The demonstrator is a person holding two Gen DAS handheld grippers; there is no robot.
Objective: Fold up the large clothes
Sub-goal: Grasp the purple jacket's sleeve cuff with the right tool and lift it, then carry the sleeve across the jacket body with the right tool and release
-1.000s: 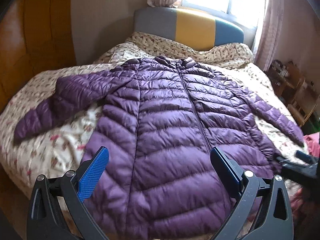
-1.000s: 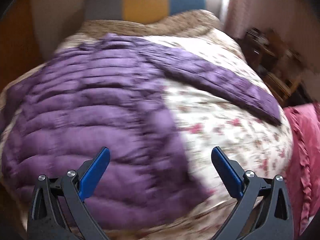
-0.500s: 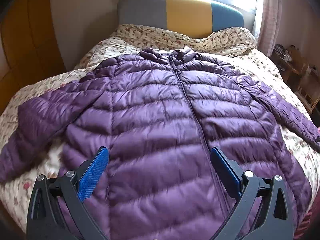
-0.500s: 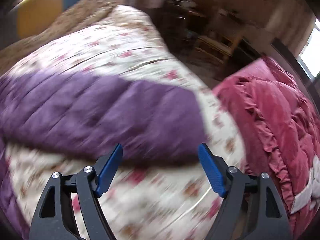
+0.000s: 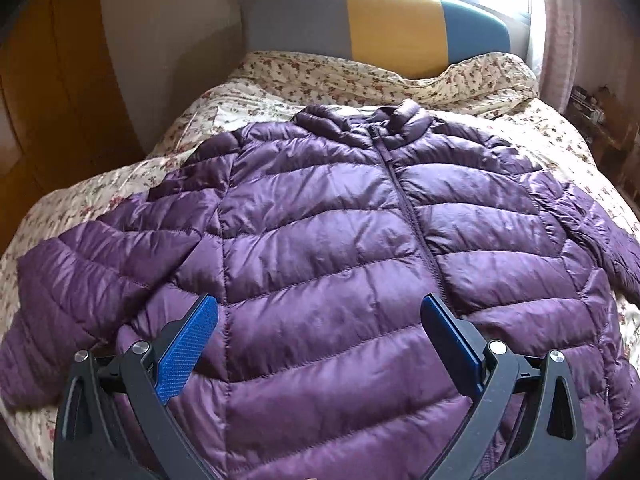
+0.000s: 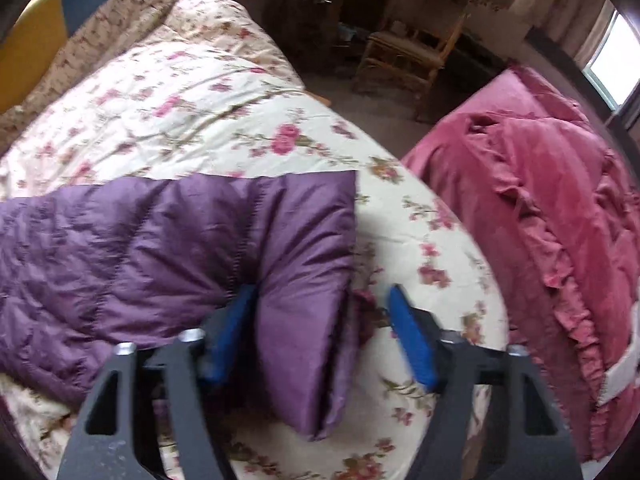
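A purple quilted puffer jacket (image 5: 320, 240) lies face up and zipped on the floral bedspread (image 5: 304, 80), sleeves spread to both sides. My left gripper (image 5: 320, 344) is open and empty, hovering over the jacket's lower front. In the right wrist view the jacket's sleeve (image 6: 180, 240) lies across the bed, its cuff end (image 6: 312, 312) between the jaws of my right gripper (image 6: 324, 332). The jaws are open around the cuff; the left pad presses into the sleeve and the right pad stands apart from it.
A grey, yellow and blue headboard (image 5: 380, 28) stands at the far end under a bright window. A wooden wardrobe (image 5: 48, 100) is at the left. A pink ruffled blanket (image 6: 540, 220) lies right of the bed. A wooden chair (image 6: 404, 52) stands beyond.
My left gripper has moved closer in over the jacket. My right gripper has swung to the sleeve end, dropped onto the cuff, and its jaws have narrowed around it.
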